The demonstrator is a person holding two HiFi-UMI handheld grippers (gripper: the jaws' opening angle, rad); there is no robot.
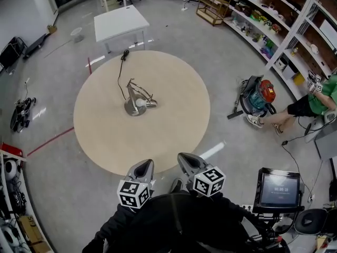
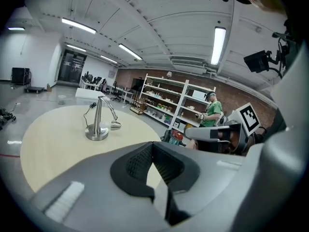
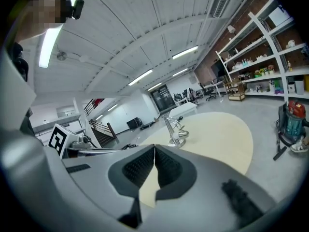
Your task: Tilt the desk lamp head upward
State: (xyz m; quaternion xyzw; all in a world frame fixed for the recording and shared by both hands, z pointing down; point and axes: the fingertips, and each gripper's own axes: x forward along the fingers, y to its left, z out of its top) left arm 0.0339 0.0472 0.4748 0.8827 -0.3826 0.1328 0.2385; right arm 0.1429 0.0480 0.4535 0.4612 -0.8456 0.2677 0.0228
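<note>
The desk lamp (image 1: 136, 96) stands a little left of the middle of the round bench (image 1: 168, 136), in the upper middle of the head view. Its head (image 1: 150, 103) hangs low just beside the base and points right. Its cord (image 1: 120, 70) runs to the bench's far edge. Bare bench top lies all round the lamp, widest on the right and toward the near edge. There, at the bottom of the frame, the left gripper (image 1: 143, 166) and right gripper (image 1: 185, 159) hover side by side, well apart from the lamp, each with its fingers (image 2: 137, 163) pressed together. Open floor (image 1: 63, 88) rings the bench; a white table (image 1: 120, 21) stands beyond, a vacuum cleaner (image 1: 258, 96) to the right.
</note>
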